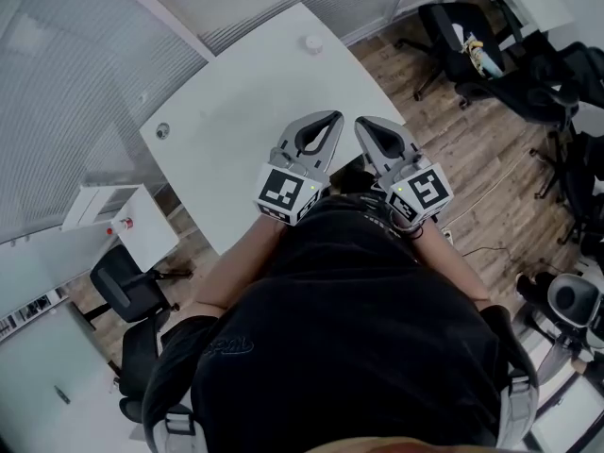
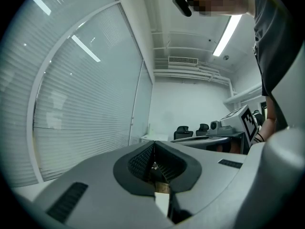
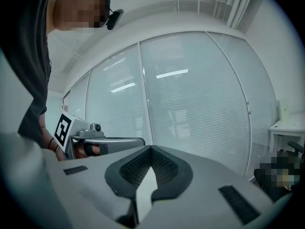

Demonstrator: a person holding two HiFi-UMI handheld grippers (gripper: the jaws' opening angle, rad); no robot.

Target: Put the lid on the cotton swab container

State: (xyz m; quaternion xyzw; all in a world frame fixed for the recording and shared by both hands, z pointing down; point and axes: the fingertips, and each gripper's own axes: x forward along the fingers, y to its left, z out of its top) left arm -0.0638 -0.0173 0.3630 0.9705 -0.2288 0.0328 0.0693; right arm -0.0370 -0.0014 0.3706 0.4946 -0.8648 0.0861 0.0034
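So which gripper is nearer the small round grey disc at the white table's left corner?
Left. The left gripper sits right of the small grey disc; the right gripper is farther right.

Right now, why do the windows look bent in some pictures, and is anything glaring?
Left gripper view: the wide-angle lens bows the blinds and darkens the corners; a ceiling light glares. Right gripper view: same bowing, with lamp streaks mirrored in the glass wall. Head view: straighter lines, even light, no hard shadows on the white table.
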